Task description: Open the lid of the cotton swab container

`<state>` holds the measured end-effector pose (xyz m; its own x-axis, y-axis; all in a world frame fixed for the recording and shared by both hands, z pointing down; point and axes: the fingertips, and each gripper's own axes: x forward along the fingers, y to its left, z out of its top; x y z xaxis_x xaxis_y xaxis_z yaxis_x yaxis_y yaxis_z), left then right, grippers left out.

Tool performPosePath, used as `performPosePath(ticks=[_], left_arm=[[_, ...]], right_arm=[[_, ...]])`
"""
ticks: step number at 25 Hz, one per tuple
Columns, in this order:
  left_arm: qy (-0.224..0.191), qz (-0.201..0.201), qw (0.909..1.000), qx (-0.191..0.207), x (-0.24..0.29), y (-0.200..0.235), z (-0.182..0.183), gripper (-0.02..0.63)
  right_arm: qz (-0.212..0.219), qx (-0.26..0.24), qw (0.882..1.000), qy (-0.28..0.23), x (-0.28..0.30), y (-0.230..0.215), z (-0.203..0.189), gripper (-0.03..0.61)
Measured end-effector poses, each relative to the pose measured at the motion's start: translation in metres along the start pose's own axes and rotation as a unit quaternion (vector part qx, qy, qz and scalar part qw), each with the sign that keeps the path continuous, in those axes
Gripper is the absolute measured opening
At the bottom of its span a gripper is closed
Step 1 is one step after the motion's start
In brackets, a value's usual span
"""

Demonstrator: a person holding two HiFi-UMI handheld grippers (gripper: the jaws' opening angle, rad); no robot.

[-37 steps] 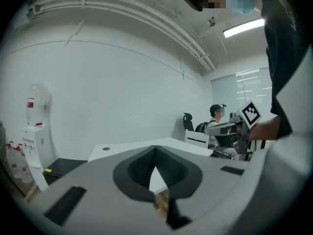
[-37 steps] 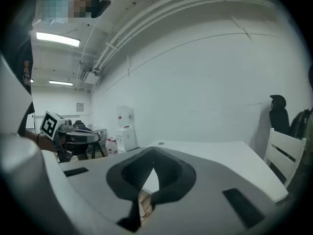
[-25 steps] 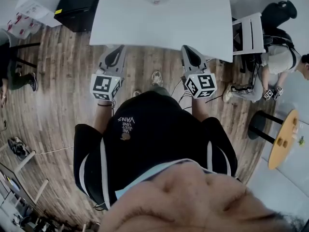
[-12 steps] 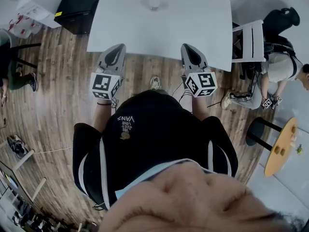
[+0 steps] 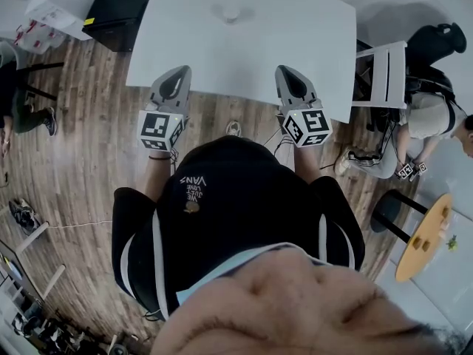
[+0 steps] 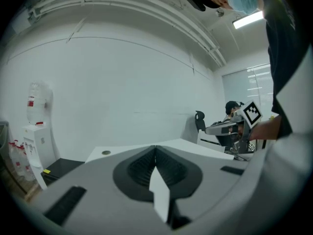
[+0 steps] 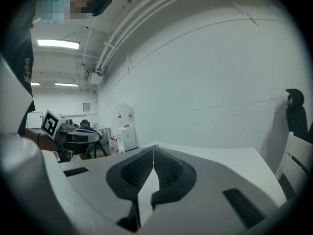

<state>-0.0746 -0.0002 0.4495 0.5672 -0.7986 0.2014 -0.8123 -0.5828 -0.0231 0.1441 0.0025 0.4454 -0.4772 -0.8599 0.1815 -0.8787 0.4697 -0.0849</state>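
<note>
Left tool [image 5: 178, 71], right tool [image 5: 286, 70] nearer table [image 5: 310, 28]

White bench [image 5: 295, 43] on wood-plank floor [image 5: 89, 154]; white chair [image 5: 384, 72] off its right edge, black cabinet [image 5: 122, 9] at far-left corner.

Looks like an office or lab room: white worktop [image 5: 295, 35], wood-plank floor [image 5: 89, 146], bare white wall [image 6: 122, 82], ceiling strip light [image 7: 57, 44], water cooler [image 6: 36, 141], white chair [image 5: 384, 69], stacked boxes [image 5: 52, 2].

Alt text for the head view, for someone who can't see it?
From above, a person holds shut left tongs and right tongs at the near edge of a white table; a small white container sits farther across.
</note>
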Motion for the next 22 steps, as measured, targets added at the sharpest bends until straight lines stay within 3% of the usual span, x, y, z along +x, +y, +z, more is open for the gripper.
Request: performPosePath(ticks=[8,22], left_arm=[[-0.003,0.027,0.9996,-0.007,0.032,-0.005,0.005,0.017],[0.015,0.01,0.9997,-0.014,0.062,0.015,-0.003,0.017]], right_arm=[[0.03,-0.006,0.999,0.008,0.018,-0.03,-0.002,0.014],[0.027,0.006,0.999,0.016,0.051,-0.038,-0.001,0.014]])
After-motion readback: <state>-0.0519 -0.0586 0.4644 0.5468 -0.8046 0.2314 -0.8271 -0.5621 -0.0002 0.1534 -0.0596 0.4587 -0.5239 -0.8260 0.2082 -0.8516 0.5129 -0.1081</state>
